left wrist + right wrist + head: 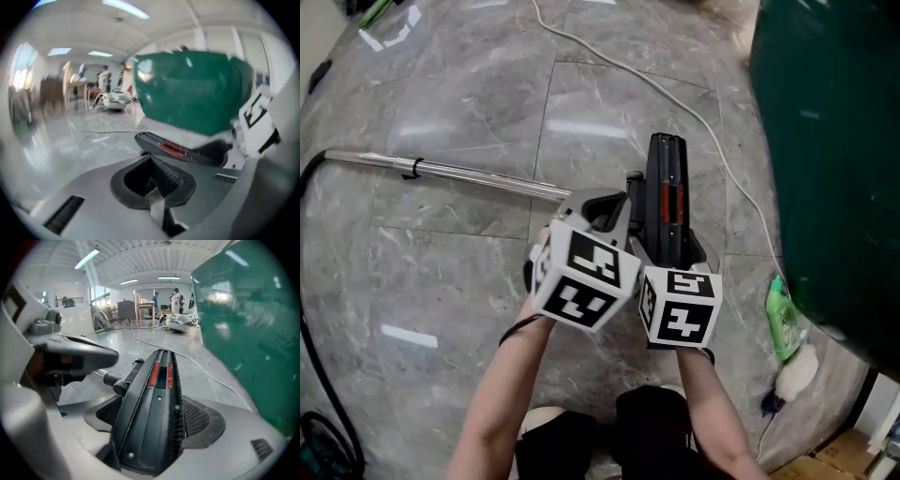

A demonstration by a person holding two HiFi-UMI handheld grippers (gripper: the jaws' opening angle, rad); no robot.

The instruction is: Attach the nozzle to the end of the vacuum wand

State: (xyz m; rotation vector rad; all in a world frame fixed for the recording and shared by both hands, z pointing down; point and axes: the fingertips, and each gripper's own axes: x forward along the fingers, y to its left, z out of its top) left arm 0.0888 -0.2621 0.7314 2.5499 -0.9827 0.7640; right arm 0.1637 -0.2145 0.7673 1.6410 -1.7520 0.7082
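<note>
Between the right gripper's (pixel 157 427) jaws sits the black nozzle (pixel 157 380), clamped across its body with its red strips up. Its neck is close to the tip of the wand (pixel 469 173), which lies on the floor; whether they touch I cannot tell. The left gripper (pixel 157 180) is clenched on nothing. Seating the nozzle likely needs that gripper bracing the tube near its end while the neck is pushed straight along the tube's axis. No brand shows, and the green bottle's (pixel 785 321) label is unreadable.

Two grippers — the left gripper (pixel 161 178), the right gripper (pixel 154 418) — one nozzle (pixel 667 192), one wand (pixel 459 172), one green bottle (pixel 784 322), one white cable (pixel 675 94).
</note>
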